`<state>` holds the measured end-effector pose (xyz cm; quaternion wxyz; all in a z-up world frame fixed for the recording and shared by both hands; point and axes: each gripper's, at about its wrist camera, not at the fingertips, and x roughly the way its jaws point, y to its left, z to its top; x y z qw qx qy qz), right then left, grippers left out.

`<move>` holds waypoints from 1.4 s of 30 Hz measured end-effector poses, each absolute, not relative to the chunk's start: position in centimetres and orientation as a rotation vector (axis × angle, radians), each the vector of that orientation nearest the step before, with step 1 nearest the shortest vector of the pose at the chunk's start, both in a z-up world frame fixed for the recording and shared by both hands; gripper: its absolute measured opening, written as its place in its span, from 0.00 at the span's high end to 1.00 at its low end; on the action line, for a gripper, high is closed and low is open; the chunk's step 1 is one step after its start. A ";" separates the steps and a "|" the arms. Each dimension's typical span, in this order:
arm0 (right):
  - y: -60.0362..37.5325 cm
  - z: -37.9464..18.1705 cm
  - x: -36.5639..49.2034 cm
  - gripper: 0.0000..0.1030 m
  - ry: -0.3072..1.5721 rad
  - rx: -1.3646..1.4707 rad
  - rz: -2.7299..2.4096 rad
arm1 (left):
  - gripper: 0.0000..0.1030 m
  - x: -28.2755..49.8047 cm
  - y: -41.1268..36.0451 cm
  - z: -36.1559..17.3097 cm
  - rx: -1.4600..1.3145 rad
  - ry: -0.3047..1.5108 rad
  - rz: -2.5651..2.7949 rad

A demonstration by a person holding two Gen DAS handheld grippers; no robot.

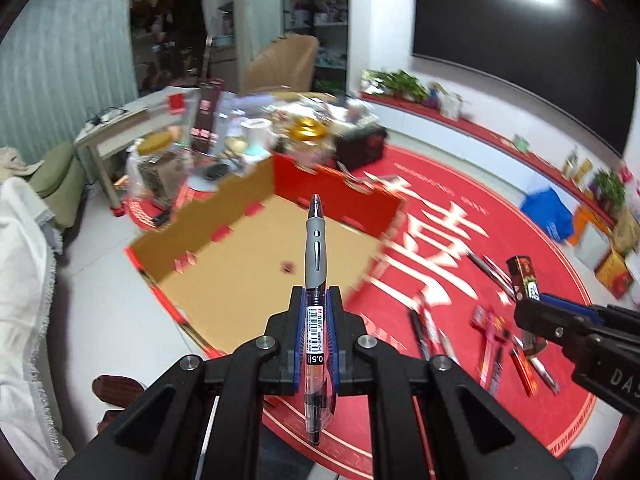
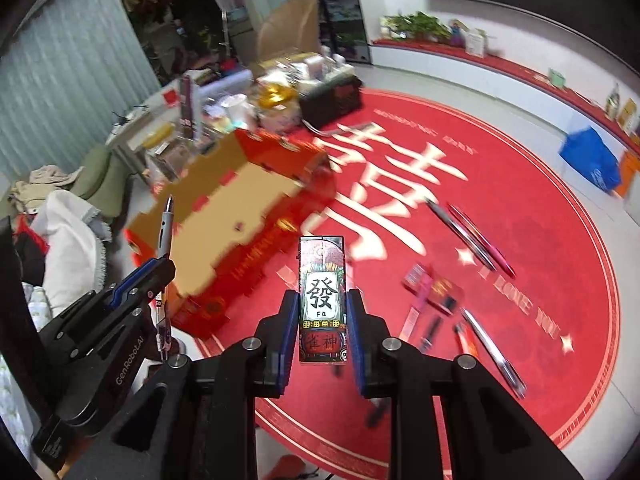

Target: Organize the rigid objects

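So we've got both tongs loaded right now. The left tongs [image 1: 316,322] are clamped shut on a pen [image 1: 316,264], its long axis running straight out along the fingers, tip pointing far and a bit down at the box [image 1: 240,256]. The right tongs [image 2: 323,320] are gripping a small printed pack [image 2: 322,300], held upright between the pads, long side along the fingers too.

The bit that matters: the open cardboard box sits on the floor, ahead of the left tongs and off to the far left of the right ones. So the left hand looks nearer to it, and we'd guess the pen goes in first. The box looks empty apart from a small dark spot on its bottom.

Count: one box, one pen held, one pack held. Still loose on the red rug [image 2: 520,160] to the right: roughly seven or eight pens and a couple of small packs, but motion blur makes an exact tally shaky.
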<state>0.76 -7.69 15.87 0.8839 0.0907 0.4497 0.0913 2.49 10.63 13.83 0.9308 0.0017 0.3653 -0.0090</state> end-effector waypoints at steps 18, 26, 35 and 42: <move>3.6 16.8 11.2 0.76 0.926 0.134 0.390 | 0.90 10.1 18.2 12.7 -0.011 0.761 0.170; 3.1 14.9 14.5 0.76 0.956 0.149 0.350 | 0.90 13.4 17.8 11.0 -0.007 0.793 0.167; 3.1 12.8 16.2 0.76 0.995 0.159 0.343 | 0.90 15.3 18.1 9.1 -0.005 0.837 0.175; 4.2 12.0 16.8 0.76 1.012 0.142 0.349 | 0.90 16.0 18.7 8.3 -0.012 0.857 0.184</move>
